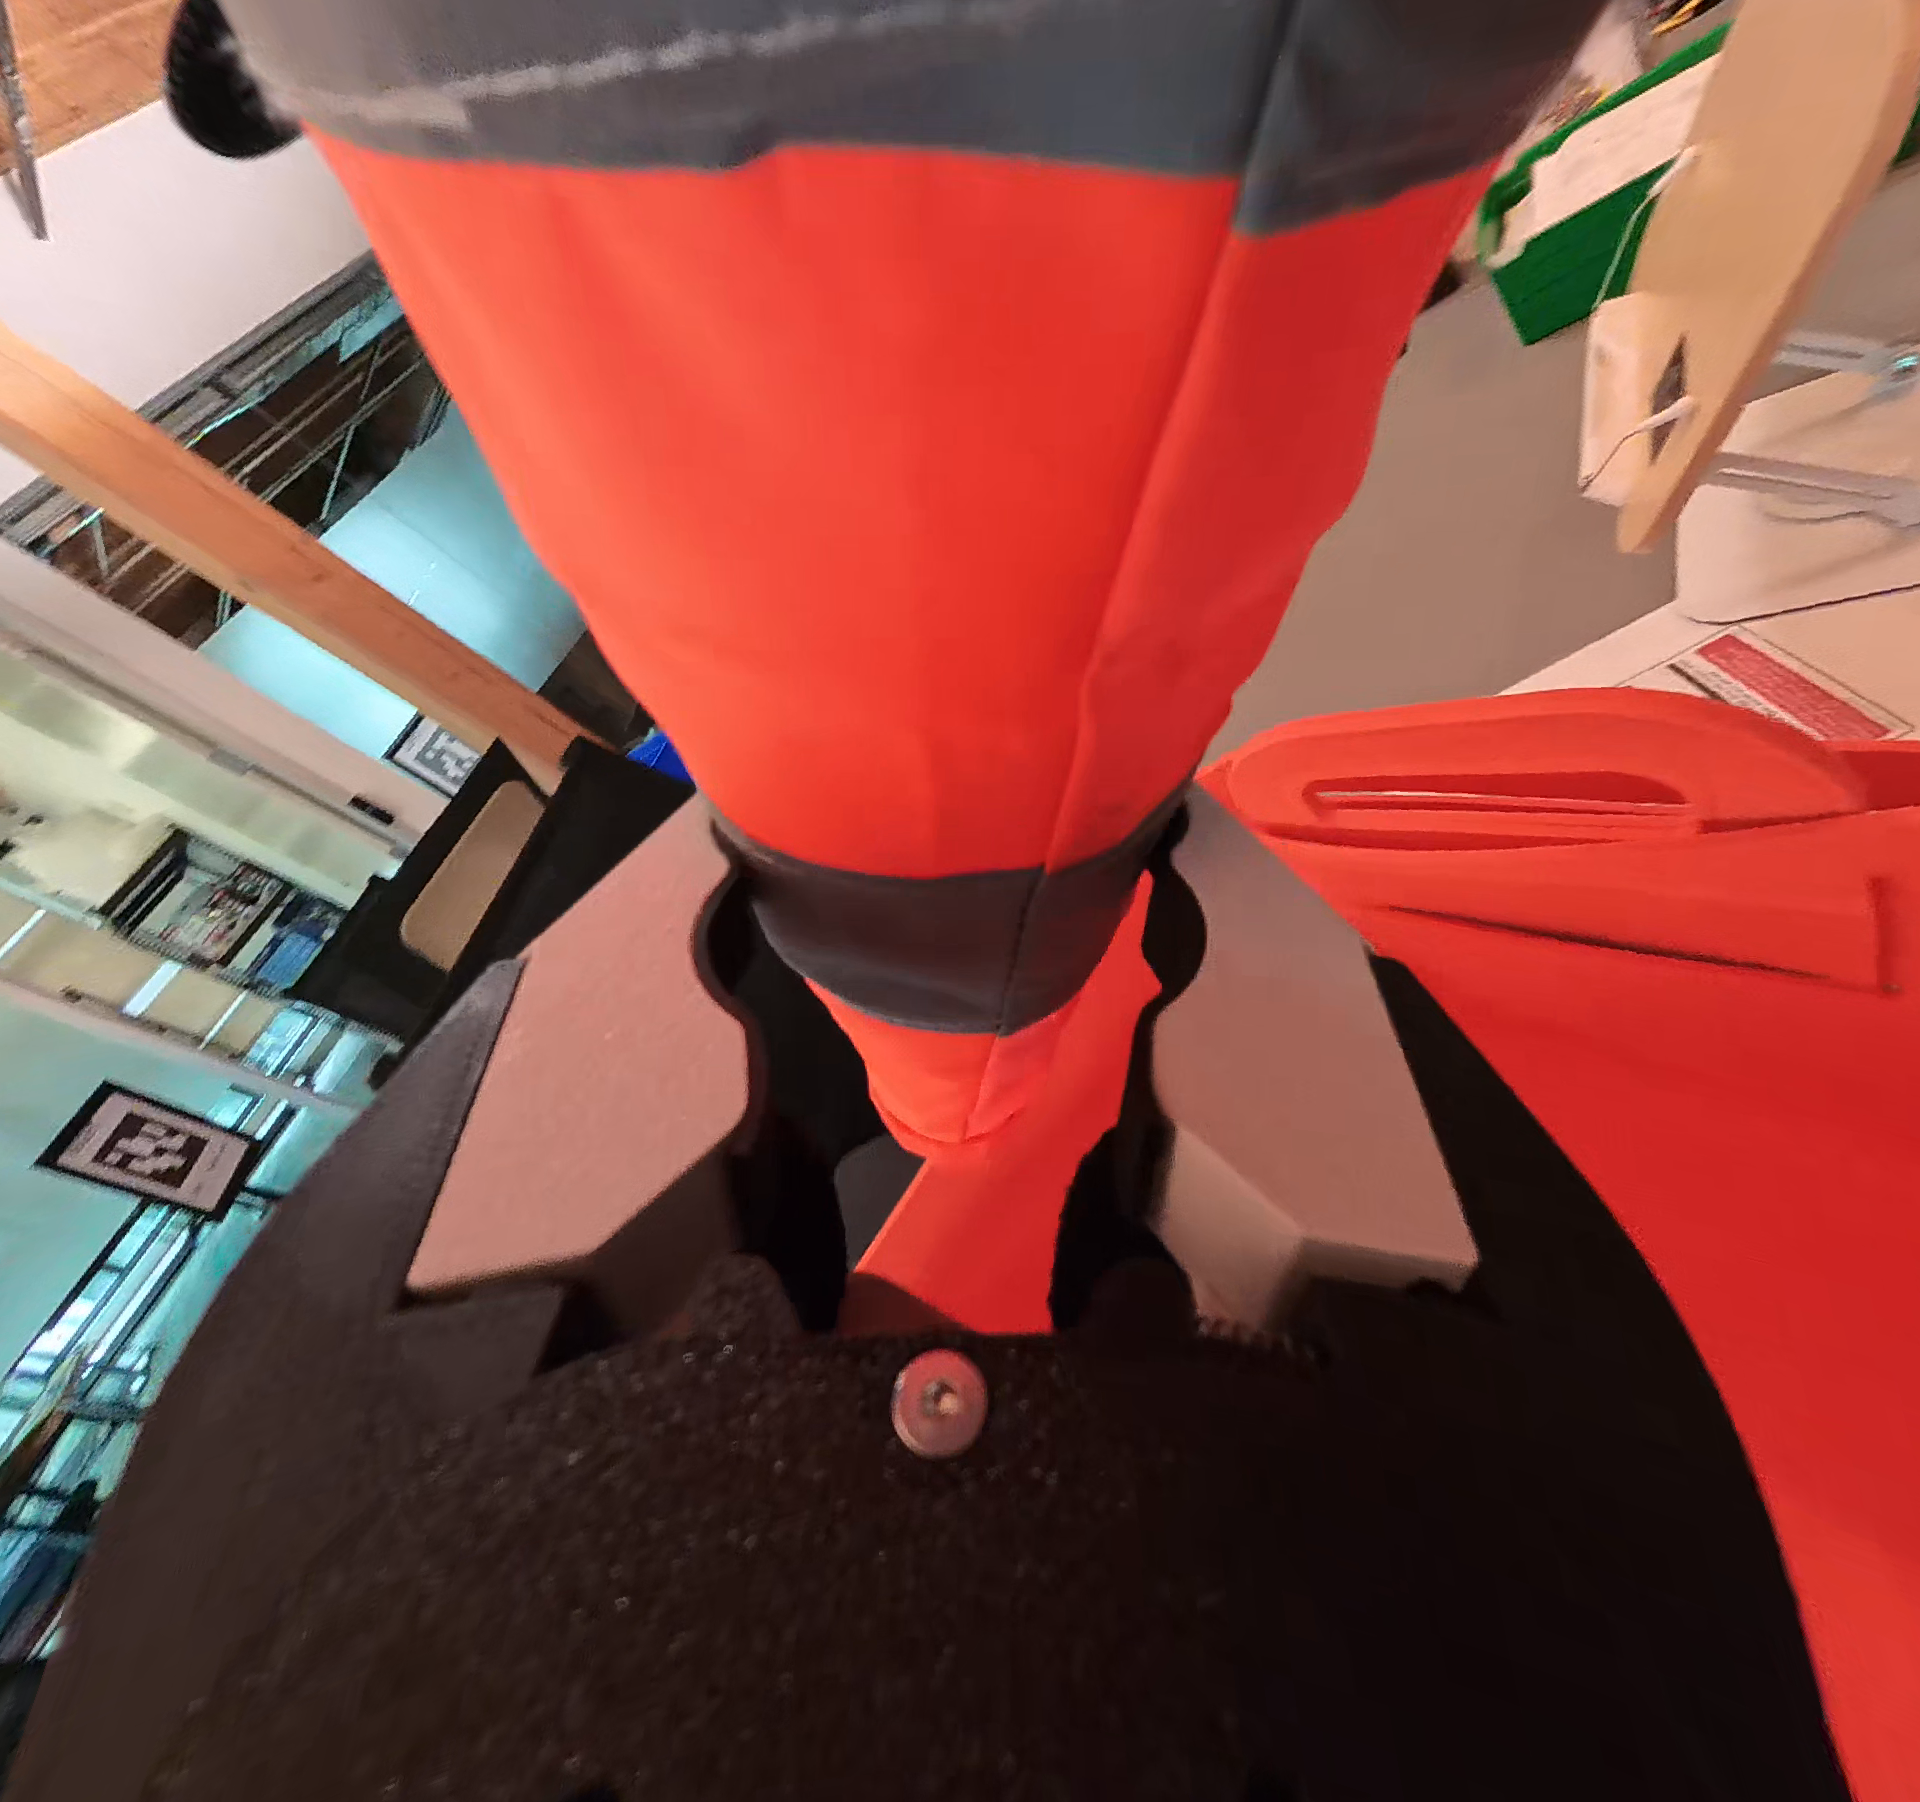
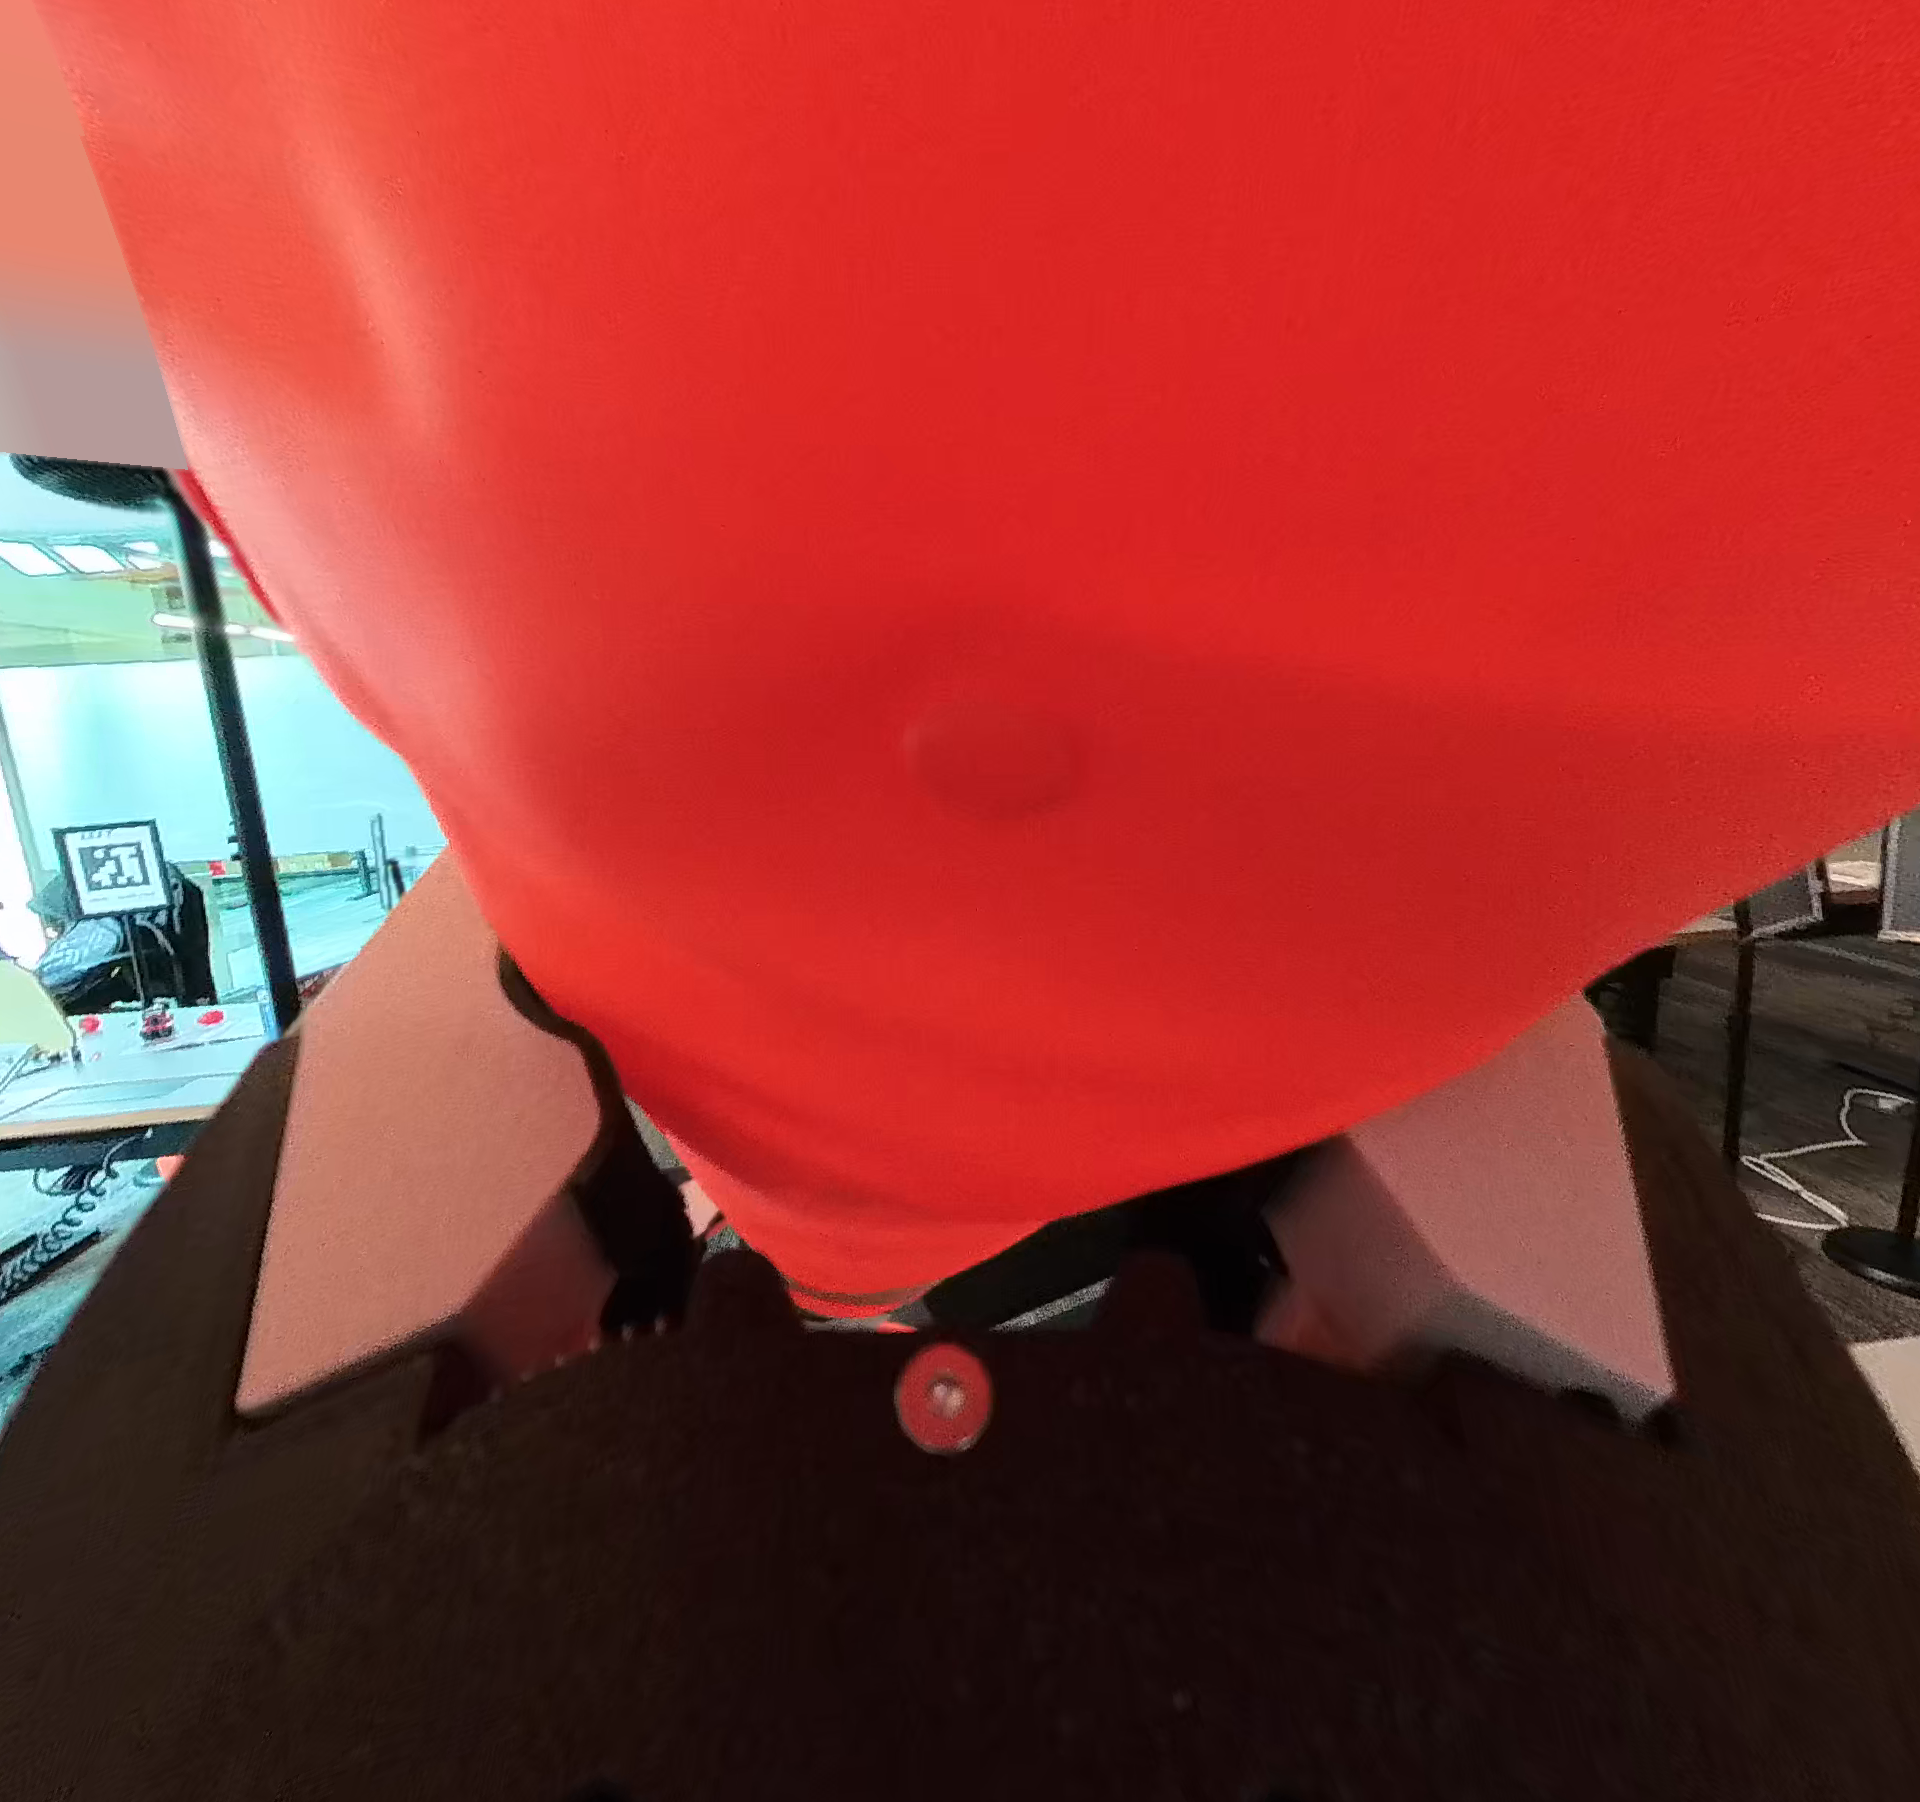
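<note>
An orange-red garment (image 1: pixel 883 505) with dark grey bands fills the middle of the left wrist view. My left gripper (image 1: pixel 945 921) is shut on a narrow, bunched part of it, at a grey band (image 1: pixel 914 952); the fabric widens away from the fingers (image 1: pixel 613 1004). More of the garment (image 1: pixel 1558 921) lies folded at the right. In the right wrist view the same red fabric (image 2: pixel 987 402) covers most of the frame and hangs down between the jaws of my right gripper (image 2: pixel 1018 1004). Those jaws stand wide apart, and the fabric hides their tips.
A wooden beam (image 1: pixel 260 547), a green box (image 1: pixel 1558 235) and a white tabletop (image 1: pixel 1818 568) surround the left gripper. The right wrist view shows a black pole (image 2: pixel 239 765), a table with small items (image 2: pixel 135 1077), a square marker (image 2: pixel 112 864) and a stand base with a cable (image 2: pixel 1881 1253). Tip to tip, the grippers are about 35 cm apart.
</note>
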Tool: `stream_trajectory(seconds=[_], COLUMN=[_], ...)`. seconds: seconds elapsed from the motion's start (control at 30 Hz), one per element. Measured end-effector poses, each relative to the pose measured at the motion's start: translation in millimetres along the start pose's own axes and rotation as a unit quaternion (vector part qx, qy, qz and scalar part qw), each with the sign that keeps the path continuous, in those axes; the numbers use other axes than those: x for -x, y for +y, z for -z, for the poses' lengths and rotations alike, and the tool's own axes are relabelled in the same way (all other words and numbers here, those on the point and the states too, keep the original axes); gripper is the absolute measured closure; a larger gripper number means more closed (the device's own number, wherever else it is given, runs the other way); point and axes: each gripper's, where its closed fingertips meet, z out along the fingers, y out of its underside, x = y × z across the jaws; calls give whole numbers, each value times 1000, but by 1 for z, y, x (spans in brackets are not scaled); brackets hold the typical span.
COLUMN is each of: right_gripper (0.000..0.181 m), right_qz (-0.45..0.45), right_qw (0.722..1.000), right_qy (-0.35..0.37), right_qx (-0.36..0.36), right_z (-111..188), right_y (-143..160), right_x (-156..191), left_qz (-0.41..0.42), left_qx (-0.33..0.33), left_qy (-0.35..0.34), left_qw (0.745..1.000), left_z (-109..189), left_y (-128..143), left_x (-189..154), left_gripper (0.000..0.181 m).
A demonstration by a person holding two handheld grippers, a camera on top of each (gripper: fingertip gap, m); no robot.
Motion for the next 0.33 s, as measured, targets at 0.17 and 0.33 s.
stream_trajectory(seconds=[0.17, 0.33], right_gripper=[28, 26], right_qz=[15, 29], right_qw=[1000, 998], right_qy=[-23, -25], right_qx=[6, 41], right_z=[-12, -22], right_y=[9, 51], right_x=[16, 22], left_qz=[10, 39], left_qx=[15, 50], left_qy=[-32, -26], left_qw=[999, 998], left_z=[3, -11], left_y=[13, 52], left_x=[14, 0], left_gripper=[120, 117])
